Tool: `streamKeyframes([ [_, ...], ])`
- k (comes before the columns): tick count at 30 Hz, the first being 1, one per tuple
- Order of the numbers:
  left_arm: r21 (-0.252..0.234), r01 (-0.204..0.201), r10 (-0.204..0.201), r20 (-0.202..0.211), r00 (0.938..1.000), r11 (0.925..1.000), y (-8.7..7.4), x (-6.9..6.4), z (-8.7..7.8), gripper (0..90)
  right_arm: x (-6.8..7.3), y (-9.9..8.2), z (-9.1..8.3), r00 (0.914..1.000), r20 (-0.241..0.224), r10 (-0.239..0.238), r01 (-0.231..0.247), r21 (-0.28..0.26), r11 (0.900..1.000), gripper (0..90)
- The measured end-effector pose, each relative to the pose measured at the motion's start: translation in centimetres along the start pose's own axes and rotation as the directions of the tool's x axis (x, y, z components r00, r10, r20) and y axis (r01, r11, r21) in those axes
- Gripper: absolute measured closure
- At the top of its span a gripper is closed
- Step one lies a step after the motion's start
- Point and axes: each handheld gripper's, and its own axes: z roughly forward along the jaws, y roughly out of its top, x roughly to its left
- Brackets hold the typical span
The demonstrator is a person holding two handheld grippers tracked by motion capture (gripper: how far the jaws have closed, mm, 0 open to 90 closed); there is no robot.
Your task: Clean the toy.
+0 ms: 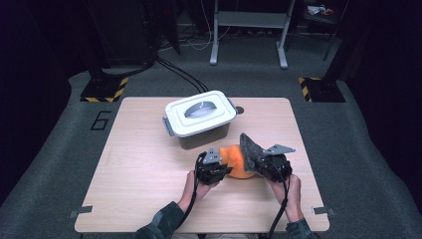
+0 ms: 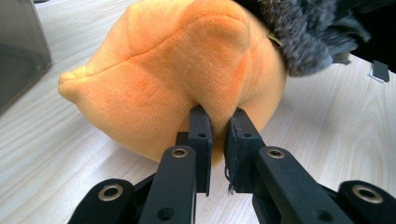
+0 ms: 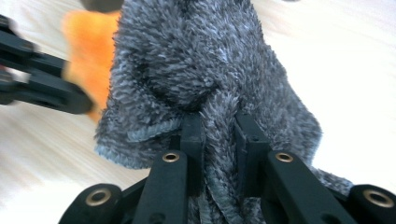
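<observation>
Tools (image 2: 218, 116) (image 3: 219, 126) pinch orange plush (image 2: 173, 70) and grey cloth (image 3: 196, 70) respectively.

The wooden table (image 1: 149, 164) is seen from a fixed camera set high on the person's side, aimed forward and down, far enough for the floor beyond to be taken in. The left gripper (image 2: 218, 122) is looked along at very close range toward the orange plush toy (image 2: 177, 70). The right gripper (image 3: 219, 128) is likewise viewed along its jaws, close against the grey fuzzy cloth (image 3: 196, 60). Toy, cloth and tabletop are shared by all three views.
</observation>
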Motion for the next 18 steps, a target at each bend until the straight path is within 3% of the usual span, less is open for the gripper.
streamKeyframes([
  [2,-0.003,0.001,-0.001,0.0,1.0,1.0,0.0,-0.1,0.0,82.0,-1.0,-0.7,0.5,0.9989,0.009,0.046,-0.046,0.008,0.9989,76.4],
  [6,-0.003,-0.002,0.002,0.003,1.0,1.0,0.0,-0.1,0.1,82.0,-2.1,-1.5,1.2,0.9968,0.003,0.079,-0.079,0.022,0.9966,76.4],
  [8,-0.002,-0.004,0.004,0.004,1.0,1.0,0.0,0.0,0.0,82.0,-3.0,-2.2,2.1,0.9948,0.009,0.102,-0.102,0.054,0.9933,76.5],
  [14,-0.004,0.003,-0.003,0.003,1.0,1.0,-0.1,0.0,0.0,82.0,-3.8,-3.4,4.0,0.9879,0.014,0.154,-0.155,0.107,0.9821,76.5],
  [18,-0.004,0.0,0.0,0.001,1.0,1.0,-0.1,0.0,0.0,81.9,-3.9,-3.6,4.3,0.9872,0.01,0.159,-0.159,0.114,0.9807,76.5],
])
